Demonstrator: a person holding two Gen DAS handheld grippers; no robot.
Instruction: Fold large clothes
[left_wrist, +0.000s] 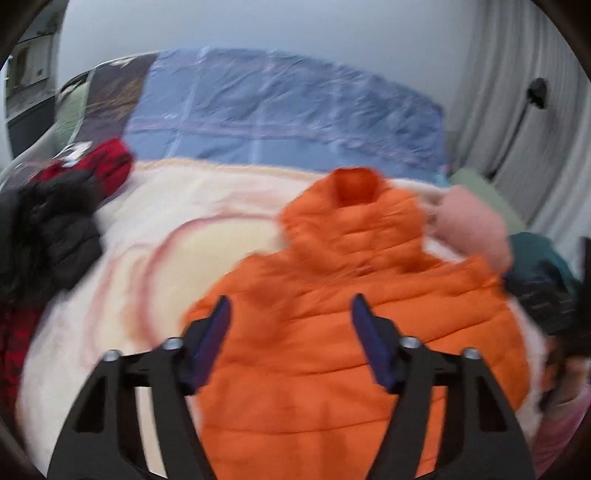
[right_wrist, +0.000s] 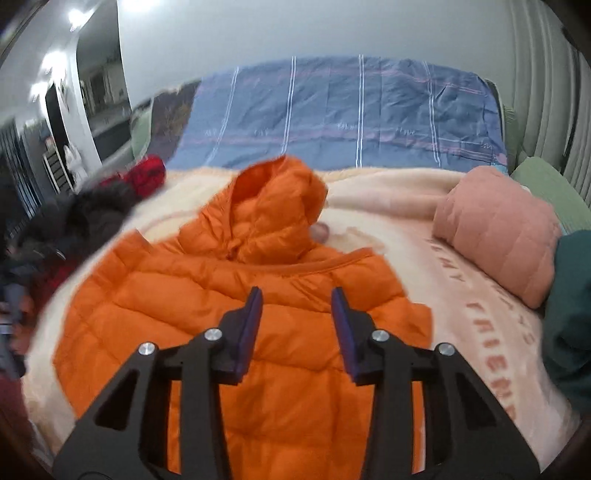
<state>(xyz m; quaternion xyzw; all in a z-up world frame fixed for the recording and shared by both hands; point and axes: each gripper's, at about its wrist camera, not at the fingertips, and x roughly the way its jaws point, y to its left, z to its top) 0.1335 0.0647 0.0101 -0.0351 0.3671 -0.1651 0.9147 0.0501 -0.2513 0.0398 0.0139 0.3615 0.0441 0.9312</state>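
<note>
Cream blanket (right_wrist: 388, 206) bears orange puffer jacket (right_wrist: 207, 295); quilted, hooded.

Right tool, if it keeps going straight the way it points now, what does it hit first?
Most likely the orange quilted puffer jacket spread on the cream fleece blanket. The right tool is open, nothing between its pads, aimed down at the jacket's upper body below the hood; depth is unclear.
</note>
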